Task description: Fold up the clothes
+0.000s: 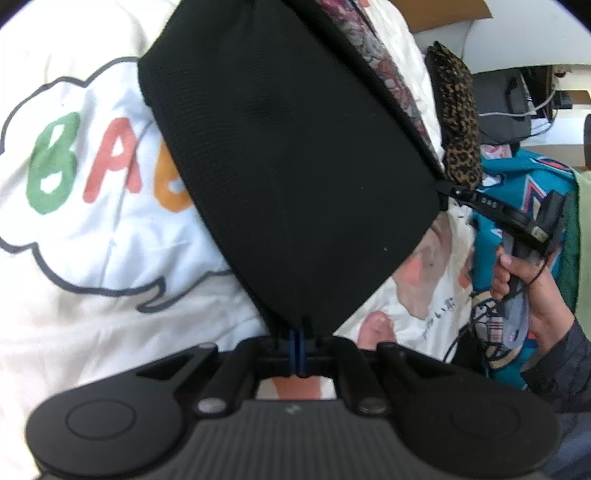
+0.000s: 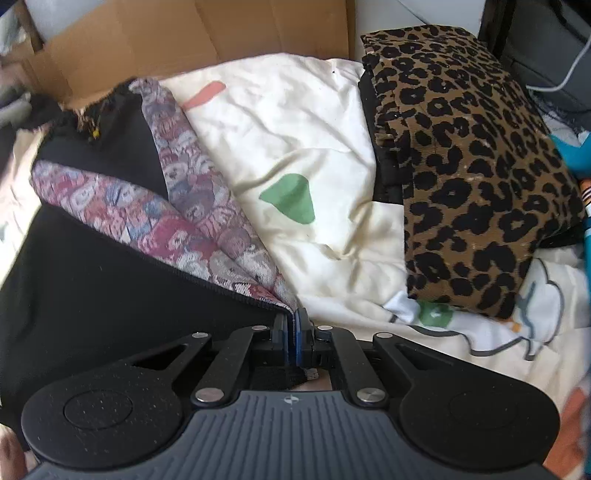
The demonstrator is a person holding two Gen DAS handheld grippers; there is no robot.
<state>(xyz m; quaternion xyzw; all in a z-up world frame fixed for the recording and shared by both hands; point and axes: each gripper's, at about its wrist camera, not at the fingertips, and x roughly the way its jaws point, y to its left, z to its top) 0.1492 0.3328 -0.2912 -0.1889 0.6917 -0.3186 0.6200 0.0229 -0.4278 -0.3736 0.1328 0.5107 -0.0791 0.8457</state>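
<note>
A white cloth (image 2: 295, 147) printed with coloured shapes and letters covers the work surface; I cannot tell what lies under it. A cardboard box (image 2: 184, 33) stands at the far edge, and dark equipment with cables (image 1: 506, 99) sits beyond to the right.

From my left wrist view, reading left to right: the letters on the white cloth, then the black garment (image 1: 288, 166) filling the centre, lifted clear of the cloth. My left hand-held gripper (image 1: 297, 343) is clenched on its lower corner, the fabric pinched between the blue pads. A patterned lining (image 1: 373, 62) shows along the garment's upper right edge. Further right sit the folded leopard-print garment (image 1: 458, 122) and a teal garment (image 1: 517, 206). My right hand (image 1: 517, 280) holds the other tool at that side.

From my right wrist view, left to right: the black garment (image 2: 110, 295) with its lining (image 2: 184, 221) turned outward, then the right hand-held gripper (image 2: 291, 332), clenched on the garment's hemmed corner. The leopard-print garment (image 2: 472, 177) lies folded on the cloth to the right, apart from the black garment.
</note>
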